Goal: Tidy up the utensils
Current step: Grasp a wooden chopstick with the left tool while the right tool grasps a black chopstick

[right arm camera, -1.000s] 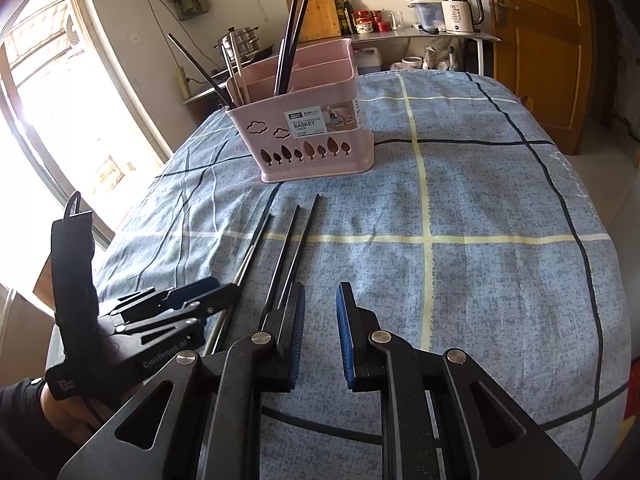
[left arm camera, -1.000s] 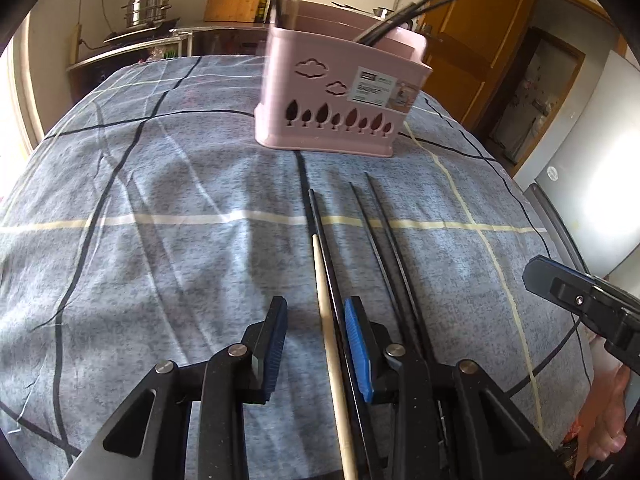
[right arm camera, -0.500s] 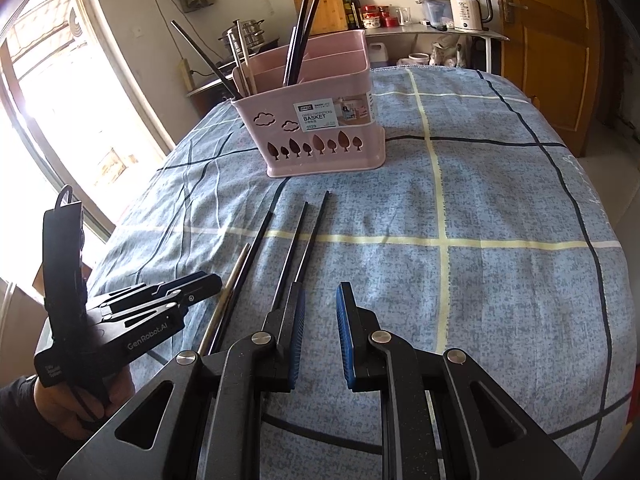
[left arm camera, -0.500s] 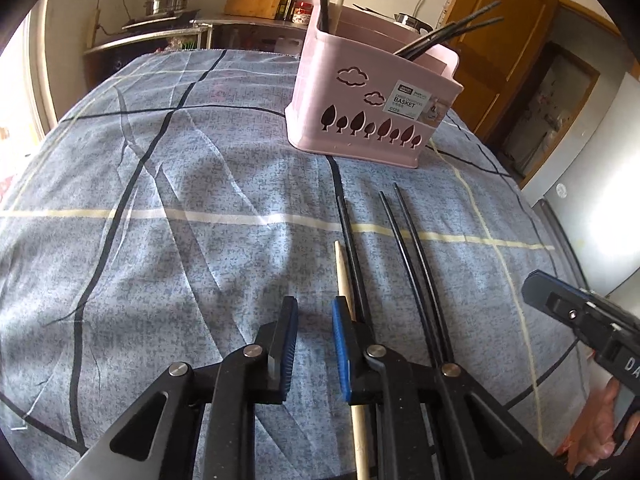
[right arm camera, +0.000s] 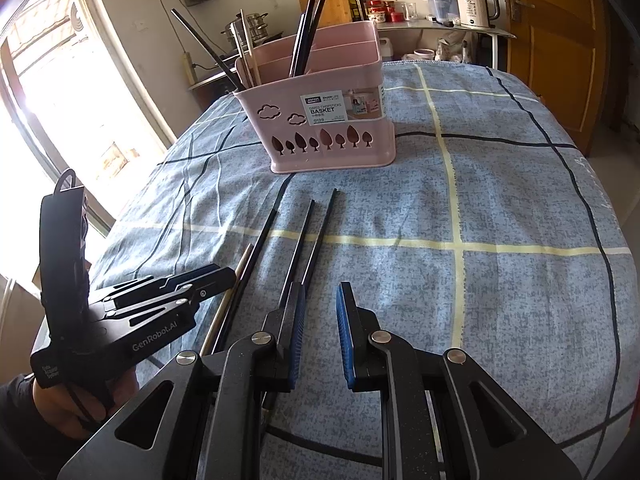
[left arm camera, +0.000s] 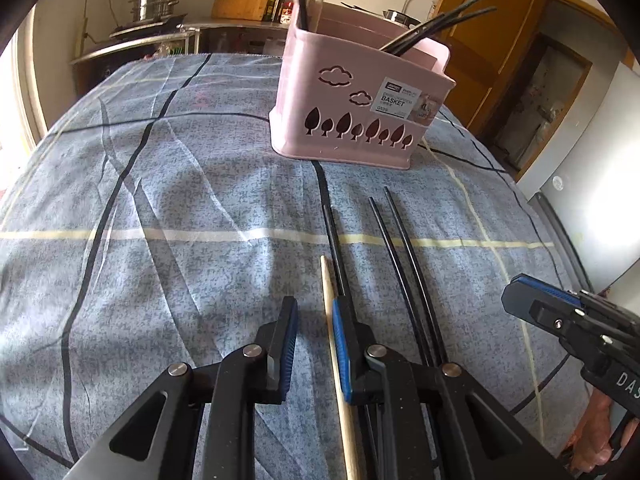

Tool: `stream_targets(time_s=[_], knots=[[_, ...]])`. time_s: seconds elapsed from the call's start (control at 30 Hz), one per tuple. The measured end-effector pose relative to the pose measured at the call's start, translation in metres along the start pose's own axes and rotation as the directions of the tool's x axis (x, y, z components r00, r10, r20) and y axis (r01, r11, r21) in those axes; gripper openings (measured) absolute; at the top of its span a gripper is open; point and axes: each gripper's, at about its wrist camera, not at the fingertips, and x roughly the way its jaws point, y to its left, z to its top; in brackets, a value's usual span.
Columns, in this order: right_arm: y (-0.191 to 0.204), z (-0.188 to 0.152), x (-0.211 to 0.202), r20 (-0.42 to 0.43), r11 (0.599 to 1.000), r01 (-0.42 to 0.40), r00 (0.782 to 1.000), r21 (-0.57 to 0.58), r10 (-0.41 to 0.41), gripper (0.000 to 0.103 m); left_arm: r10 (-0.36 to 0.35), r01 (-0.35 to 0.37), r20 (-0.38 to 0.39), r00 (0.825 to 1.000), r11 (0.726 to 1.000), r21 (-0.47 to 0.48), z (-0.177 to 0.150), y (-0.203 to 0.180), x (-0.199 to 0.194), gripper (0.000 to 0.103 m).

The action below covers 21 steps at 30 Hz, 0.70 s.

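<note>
- Four loose chopsticks on the bench cloth before the pink basket (left arm camera: 360, 92): one wooden chopstick (left arm camera: 329, 292), three black chopsticks (right arm camera: 298, 240).
- Left tool (left arm camera: 314, 340) has just been closing; narrow gap, empty, wooden stick beside its right pad.
- Right tool (right arm camera: 320, 332) slightly spread, empty.
- Sticks look light, stiff, slippery; pinch mid-length.

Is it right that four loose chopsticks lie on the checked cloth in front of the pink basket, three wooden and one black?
Not quite: it is the reverse. The left wrist view shows three black chopsticks and one pale wooden chopstick on the cloth, in front of the pink basket.
</note>
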Motion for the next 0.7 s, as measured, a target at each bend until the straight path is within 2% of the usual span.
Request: stream_targets(time_s=[0.13, 0.2, 0.23, 0.3, 0.57, 0.7], knots=[[0.004, 0.003, 0.008, -0.005, 1.0, 0.0, 1.0, -0.005, 0.0, 0.017, 0.056, -0.056, 0.007, 0.998, 0.996, 0.073, 0.002, -0.011, 0.004, 0.02], [0.006, 0.006, 0.015, -0.011, 1.0, 0.0, 1.0, -0.009, 0.0, 0.017, 0.079, -0.079, 0.005, 0.997, 0.992, 0.094, 0.004, -0.014, 0.005, 0.015], [0.007, 0.009, 0.019, -0.012, 1.0, 0.001, 1.0, -0.011, -0.001, 0.016, 0.083, -0.083, 0.005, 0.997, 0.992, 0.092, 0.005, -0.013, 0.006, 0.01], [0.008, 0.013, 0.027, -0.018, 1.0, 0.003, 1.0, -0.011, -0.003, 0.016, 0.079, -0.079, -0.001, 0.997, 0.995, 0.068, 0.008, -0.007, 0.005, 0.006], [0.01, 0.034, 0.063, -0.053, 1.0, 0.02, 0.998, 0.0, -0.02, 0.017, 0.126, -0.126, 0.006, 0.992, 0.992, 0.009, 0.022, 0.021, 0.006, 0.005], [0.011, 0.037, 0.081, -0.098, 0.999, 0.04, 0.994, -0.001, -0.04, 0.016, 0.118, -0.118, -0.001, 0.993, 0.993, -0.025, 0.026, 0.035, 0.006, 0.005]])
